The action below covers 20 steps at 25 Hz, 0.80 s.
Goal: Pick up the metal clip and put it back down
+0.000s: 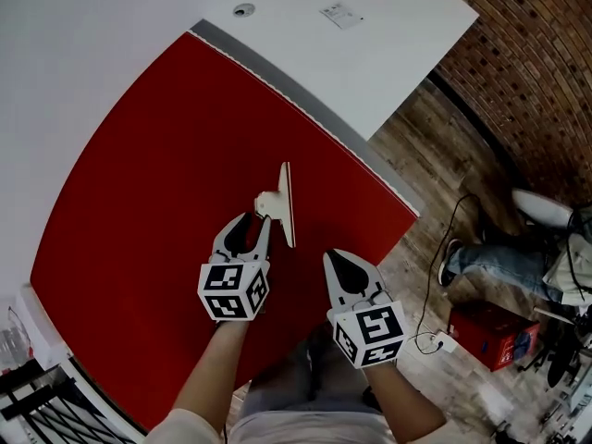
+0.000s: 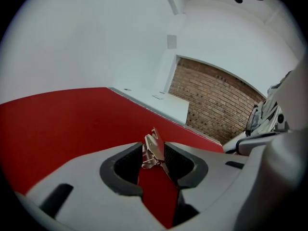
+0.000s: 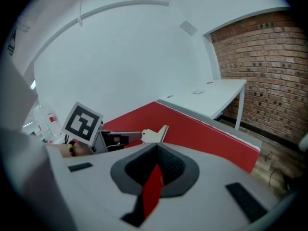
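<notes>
The metal clip (image 1: 287,202) sits on the red mat (image 1: 139,202). Your left gripper (image 1: 257,222) has its jaws apart around it, and your right gripper (image 1: 344,259) is pinched together, empty. Only withdrawing seems left.

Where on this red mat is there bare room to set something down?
Bare: the red mat left of the left gripper, and beyond the metal clip up to the white table. Crowded: the near edge, around the clip and right gripper.

Red tabletop (image 1: 139,202) abutting a white table (image 1: 370,54), white walls (image 2: 96,32) beyond, brick wall (image 3: 269,66) to the right, wood-plank floor (image 1: 435,155) below, red box (image 1: 490,336) standing on it.
</notes>
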Motion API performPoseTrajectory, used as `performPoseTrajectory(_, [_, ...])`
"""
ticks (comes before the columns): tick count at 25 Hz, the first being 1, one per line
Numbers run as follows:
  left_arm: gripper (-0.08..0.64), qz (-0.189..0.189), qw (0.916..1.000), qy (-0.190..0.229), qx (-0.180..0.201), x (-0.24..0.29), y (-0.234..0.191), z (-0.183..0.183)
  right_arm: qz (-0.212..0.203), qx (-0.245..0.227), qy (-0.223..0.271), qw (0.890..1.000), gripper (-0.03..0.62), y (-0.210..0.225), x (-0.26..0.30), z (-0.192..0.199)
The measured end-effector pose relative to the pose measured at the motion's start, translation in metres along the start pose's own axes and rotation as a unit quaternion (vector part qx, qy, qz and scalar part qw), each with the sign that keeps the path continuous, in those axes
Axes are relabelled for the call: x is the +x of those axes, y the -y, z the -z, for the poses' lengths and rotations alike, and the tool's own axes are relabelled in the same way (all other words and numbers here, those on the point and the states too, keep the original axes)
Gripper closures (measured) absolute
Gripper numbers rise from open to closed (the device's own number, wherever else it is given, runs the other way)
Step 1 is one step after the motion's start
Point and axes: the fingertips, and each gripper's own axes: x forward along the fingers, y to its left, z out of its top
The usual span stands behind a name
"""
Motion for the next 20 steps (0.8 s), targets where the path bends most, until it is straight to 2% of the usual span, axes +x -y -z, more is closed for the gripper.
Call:
performPoseTrajectory(8, [0.420, 0.032, 0.9987, -0.022, -0.034, 0.029, -0.002, 0.012, -0.002, 0.010, -0.011, 1.000, 0.586, -0.001, 0.013, 0.011])
performPoseTrajectory(15, [0.422, 0.036, 0.9981, -0.020, -0.046, 0.038, -0.003, 0.010, 0.008, 0.018, -0.017, 1.000, 0.586, 0.004, 0.014, 0.017])
performPoseTrajectory(20, [0.470, 0.039, 0.9981, -0.018, -0.045, 0.037, 0.003, 0.007, 0.007, 0.020, -0.020, 1.000, 0.586, 0.006, 0.012, 0.020])
